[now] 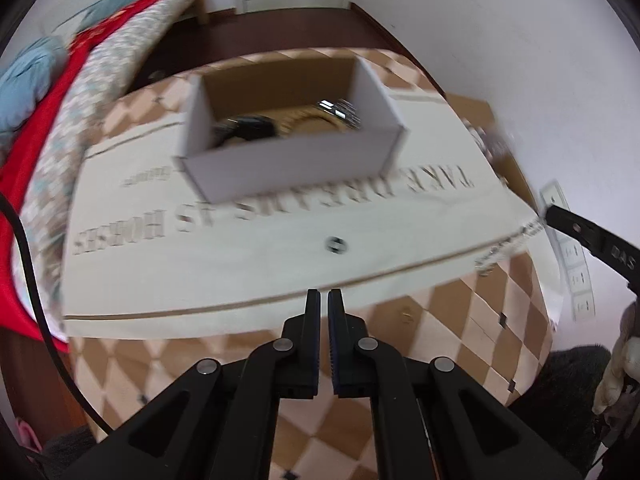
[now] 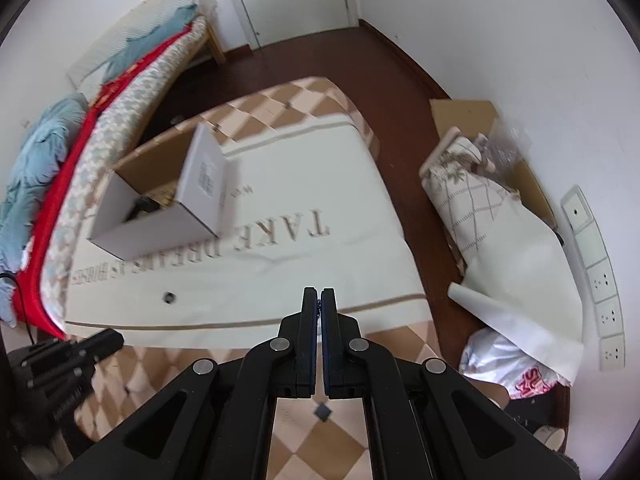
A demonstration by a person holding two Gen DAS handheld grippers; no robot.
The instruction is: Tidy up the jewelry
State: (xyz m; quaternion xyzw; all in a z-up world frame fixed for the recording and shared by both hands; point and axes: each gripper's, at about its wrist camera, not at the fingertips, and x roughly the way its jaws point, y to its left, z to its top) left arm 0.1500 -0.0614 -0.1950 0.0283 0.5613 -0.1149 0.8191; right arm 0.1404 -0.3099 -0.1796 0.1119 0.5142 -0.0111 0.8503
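So the left gripper (image 1: 324, 300) is clenched with nothing between its black fingers, hanging over the near edge of the cream printed cloth (image 1: 248, 264) that covers the brown-and-beige checkered table (image 1: 420, 360).

The right gripper (image 2: 320, 300) is pinched tight too, and in the left wrist view its tip (image 1: 554, 214) pokes in from the right edge with a thin silvery chain (image 1: 508, 248) dangling from it, blurry, trailing down over the right corner of the cloth. In its own camera I can just make out a bit of dark chain link between the pads, not much more than that.

The open white cardboard box with the brown inside (image 1: 292, 148) sits further back on the cloth, well ahead of both grippers and off to the left from the right gripper's view (image 2: 168, 204). Inside there's a dark band-looking thing (image 1: 248, 128), a pale beaded loop (image 1: 304, 120) and something shiny and metallic (image 1: 340, 110) in the right corner; too blurred to say more.

One small dark round piece (image 1: 335, 245) lies alone on the cloth, between the box and the left gripper, closer to the gripper. From the right wrist view it's off to the left (image 2: 169, 297), near the cloth's front edge.
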